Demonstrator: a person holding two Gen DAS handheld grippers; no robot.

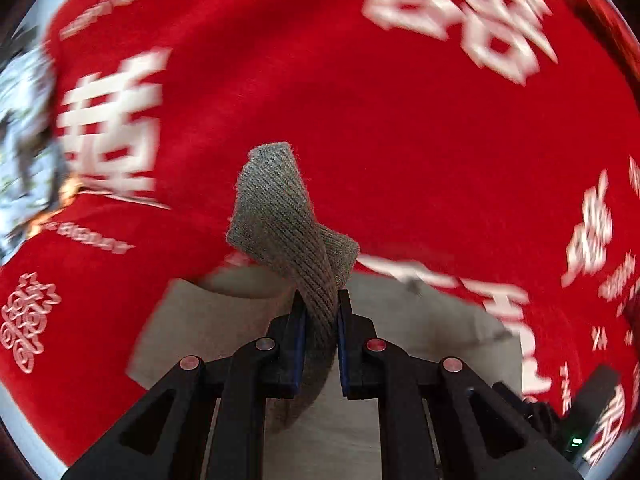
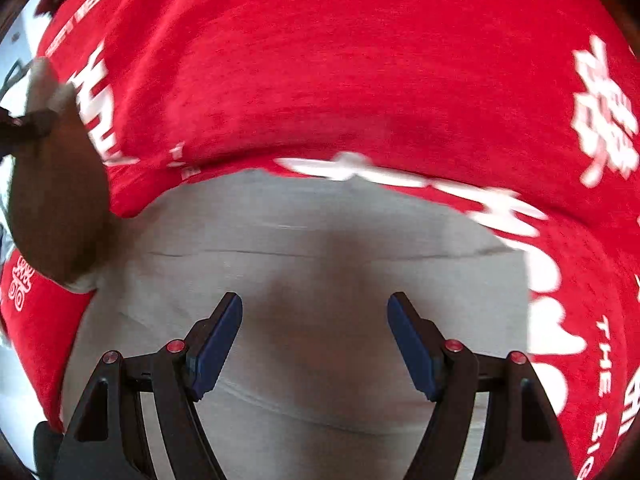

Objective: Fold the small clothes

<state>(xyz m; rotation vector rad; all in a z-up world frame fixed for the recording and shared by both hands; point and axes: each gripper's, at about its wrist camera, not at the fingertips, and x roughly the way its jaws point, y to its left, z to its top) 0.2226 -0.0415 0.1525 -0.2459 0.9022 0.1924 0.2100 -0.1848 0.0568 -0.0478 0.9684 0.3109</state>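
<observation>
My left gripper (image 1: pixel 322 300) is shut on a grey ribbed knit garment (image 1: pixel 280 216); its free end sticks up and folds over above the jaws. The garment's light grey body (image 1: pixel 224 320) lies below on the red cloth. In the right wrist view the same light grey garment (image 2: pixel 320 248) lies flat and spread out under my right gripper (image 2: pixel 315 312), which is open and empty just above it. At the left edge of that view a lifted brownish-grey part (image 2: pixel 56 184) hangs from the other gripper (image 2: pixel 24 124).
A red cloth with white characters and lettering (image 1: pixel 360 100) covers the surface all round the garment; it also shows in the right wrist view (image 2: pixel 320 60). A blurred patterned thing (image 1: pixel 24 140) lies at the far left edge.
</observation>
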